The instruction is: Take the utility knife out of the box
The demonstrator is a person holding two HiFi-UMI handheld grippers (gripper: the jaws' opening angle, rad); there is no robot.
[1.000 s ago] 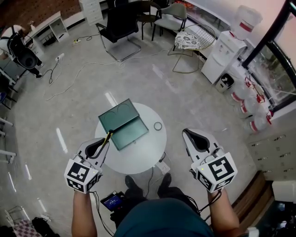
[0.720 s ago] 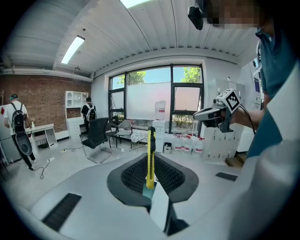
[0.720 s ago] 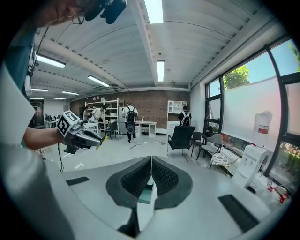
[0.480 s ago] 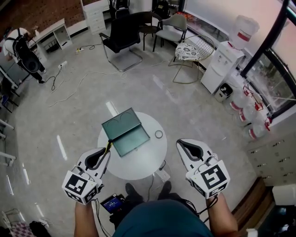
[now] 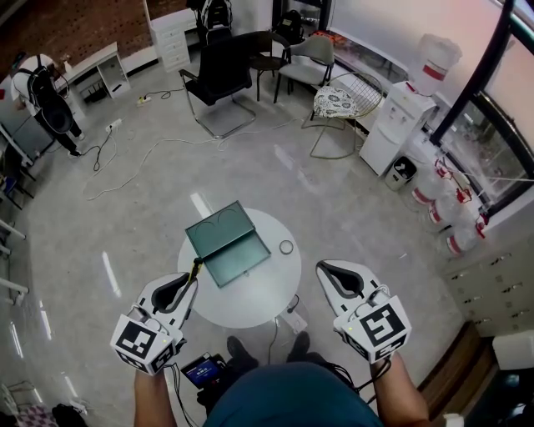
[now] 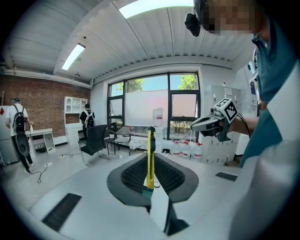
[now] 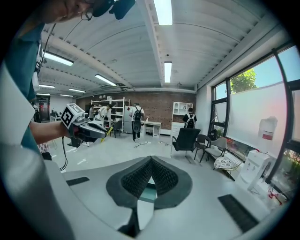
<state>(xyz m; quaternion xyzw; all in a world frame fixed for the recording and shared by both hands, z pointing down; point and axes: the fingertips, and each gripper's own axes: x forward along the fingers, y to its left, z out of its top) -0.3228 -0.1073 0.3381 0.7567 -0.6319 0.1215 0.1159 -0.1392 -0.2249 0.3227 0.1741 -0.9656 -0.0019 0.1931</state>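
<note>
Left tool (image 5: pixel 192 278) clamped on yellow-black utility knife (image 6: pixel 150 154), risen clear of open green box (image 5: pixel 227 243); extraction looks done. Right tool (image 5: pixel 322 268) closed, empty.

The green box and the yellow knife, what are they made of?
The box looks like thin painted metal or hard plastic: dark green, smooth, with a soft sheen. The utility knife, held in the left hand-held gripper, looks like glossy yellow plastic with a black strip.

Glossy grey floor (image 5: pixel 275 158), red brick wall (image 5: pixel 83 25) at the far end, black office chair (image 5: pixel 219 67), white shelves (image 5: pixel 173 33), tall windows (image 6: pixel 154 105), ceiling strip lights (image 7: pixel 164 11).
</note>
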